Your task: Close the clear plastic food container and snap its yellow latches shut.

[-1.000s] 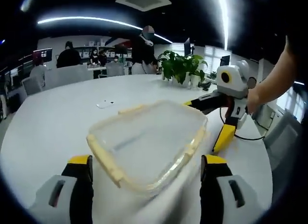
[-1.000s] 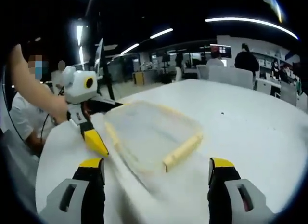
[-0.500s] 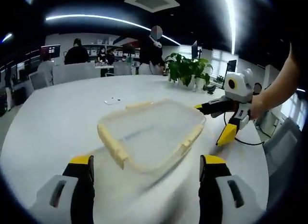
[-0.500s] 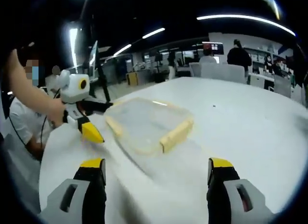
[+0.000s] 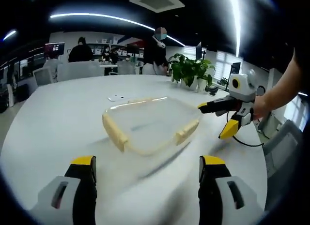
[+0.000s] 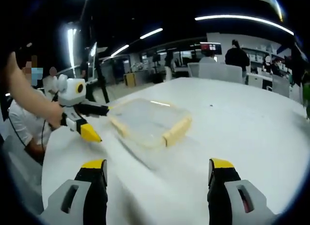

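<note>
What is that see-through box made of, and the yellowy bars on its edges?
The container looks like clear, slightly cloudy plastic: the white table shows through it. Its latches look like pale yellow matte plastic, solid, not see-through. Motion blur leaves the finish uncertain.

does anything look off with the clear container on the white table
Nothing stands out. The clear plastic food container with yellow latches sits flat on the round white table, lid on, nothing spilled or cracked. Both tongs are open and clear of it. Blur hides whether the latches are snapped.
</note>
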`<state>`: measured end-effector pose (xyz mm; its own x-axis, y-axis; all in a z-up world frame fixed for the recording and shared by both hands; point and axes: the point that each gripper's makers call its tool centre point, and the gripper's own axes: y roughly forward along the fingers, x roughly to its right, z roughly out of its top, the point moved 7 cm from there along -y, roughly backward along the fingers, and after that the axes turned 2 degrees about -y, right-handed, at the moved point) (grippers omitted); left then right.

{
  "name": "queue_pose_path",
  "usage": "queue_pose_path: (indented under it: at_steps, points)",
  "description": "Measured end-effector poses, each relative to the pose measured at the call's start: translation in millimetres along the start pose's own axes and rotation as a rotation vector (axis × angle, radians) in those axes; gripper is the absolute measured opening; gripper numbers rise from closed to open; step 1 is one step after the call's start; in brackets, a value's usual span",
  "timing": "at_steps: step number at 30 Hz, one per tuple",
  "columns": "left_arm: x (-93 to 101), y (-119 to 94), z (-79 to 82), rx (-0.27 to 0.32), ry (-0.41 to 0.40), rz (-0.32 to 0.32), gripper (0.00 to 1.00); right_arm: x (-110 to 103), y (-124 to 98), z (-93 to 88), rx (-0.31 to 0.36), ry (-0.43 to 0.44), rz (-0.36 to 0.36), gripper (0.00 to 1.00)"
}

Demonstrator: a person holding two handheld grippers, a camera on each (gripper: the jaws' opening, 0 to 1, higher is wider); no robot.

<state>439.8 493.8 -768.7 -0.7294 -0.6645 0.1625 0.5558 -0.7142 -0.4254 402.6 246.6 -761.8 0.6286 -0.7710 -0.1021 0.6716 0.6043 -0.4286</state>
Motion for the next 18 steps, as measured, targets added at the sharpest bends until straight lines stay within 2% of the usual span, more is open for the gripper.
queue_pose_path:
  at_steps: [11, 18]
  points:
    - [1.0, -11, -6.2, 0.01, -0.023, 0.015, 0.87, 0, -16, -5.9, -0.009, 0.0, -0.026, 0.85]
    - [3.5, -17, -12.1, 0.009, -0.042, 0.022, 0.86, 1, -22, -9.6, 0.002, 0.04, -0.055, 0.84]
